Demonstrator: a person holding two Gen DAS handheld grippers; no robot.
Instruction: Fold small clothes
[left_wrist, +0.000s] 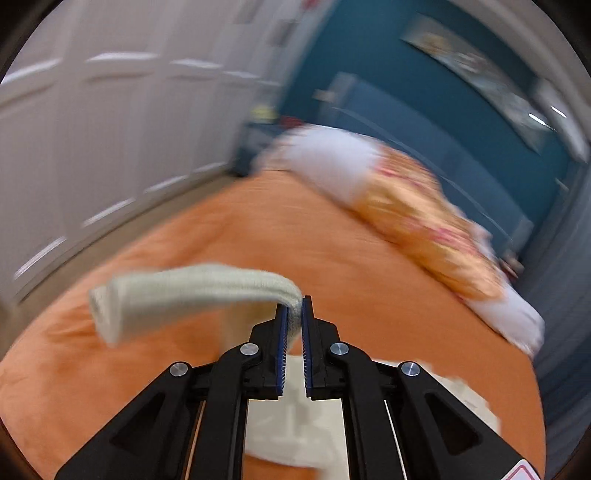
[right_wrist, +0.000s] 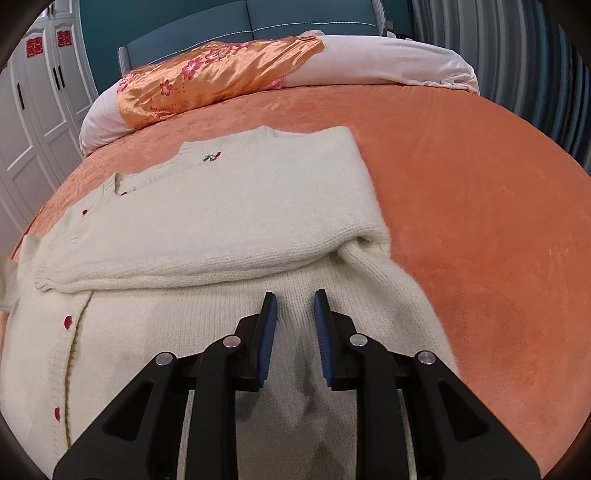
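Observation:
A cream knit cardigan (right_wrist: 229, 221) with red buttons lies on the orange bedspread (right_wrist: 461, 184), one sleeve folded across its body. My left gripper (left_wrist: 294, 306) is shut on the cardigan's other sleeve (left_wrist: 184, 291), near its cuff end, and holds it up above the bed; the view is motion-blurred. More cream knit (left_wrist: 295, 402) shows below the left fingers. My right gripper (right_wrist: 295, 299) is open, its fingers just above the cardigan's lower body, holding nothing.
An orange floral pillow (right_wrist: 214, 77) and a white pillow (right_wrist: 388, 62) lie at the head of the bed against a teal headboard (right_wrist: 229, 33). White wardrobe doors (left_wrist: 110, 129) stand left of the bed. A ribbed grey wall (right_wrist: 517, 55) is to the right.

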